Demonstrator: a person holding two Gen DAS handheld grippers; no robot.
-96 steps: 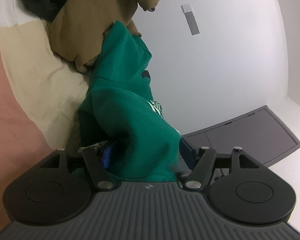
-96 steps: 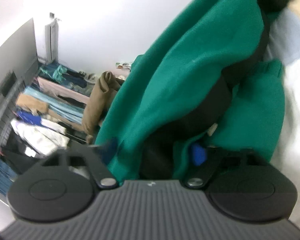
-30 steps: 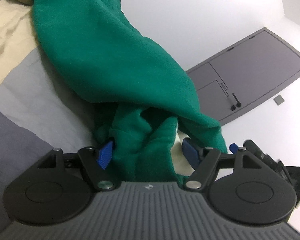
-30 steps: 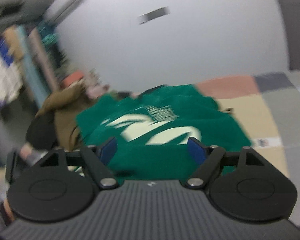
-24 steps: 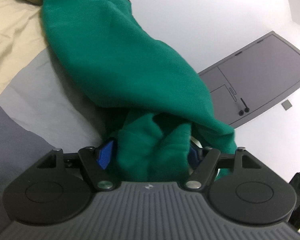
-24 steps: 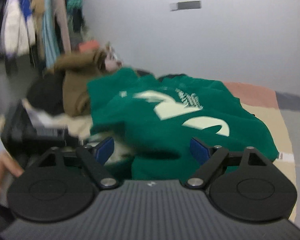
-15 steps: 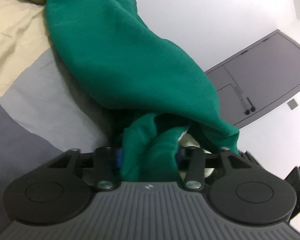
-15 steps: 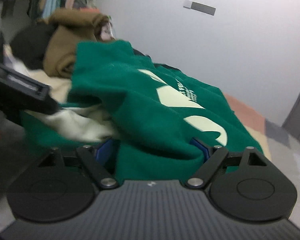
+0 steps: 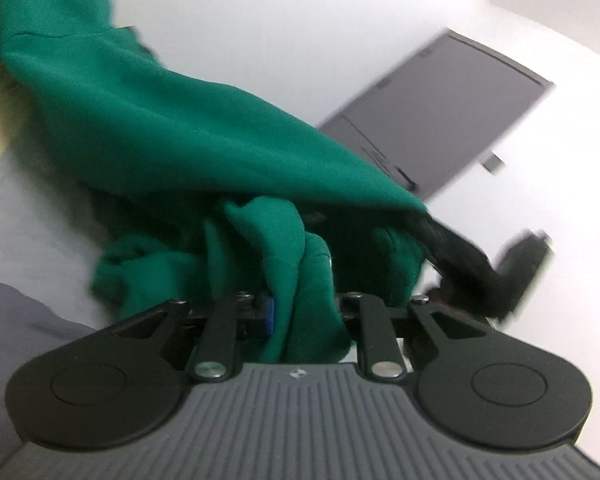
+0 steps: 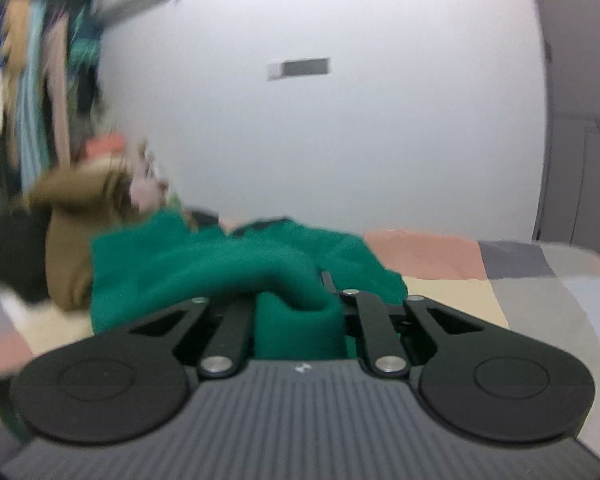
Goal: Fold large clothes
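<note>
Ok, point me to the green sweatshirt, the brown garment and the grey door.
green sweatshirt (image 9: 180, 136), left wrist view, on the broad draped upper panel.
brown garment (image 10: 66, 236), right wrist view, on its bunched side left of the sweatshirt.
grey door (image 9: 452, 112), left wrist view, on its flat panel.

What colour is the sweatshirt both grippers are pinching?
Green: the sweatshirt shows best in the left wrist view.

A: Left gripper (image 9: 302, 312)?
B: Jaws closing on a bunched fold of the green sweatshirt (image 9: 172, 132); fabric fills the gap.
A: Rest of it?
B: Drapes up-left over the grey bedding (image 9: 28, 208). Grey door (image 9: 440, 120) behind, blurred.
</note>
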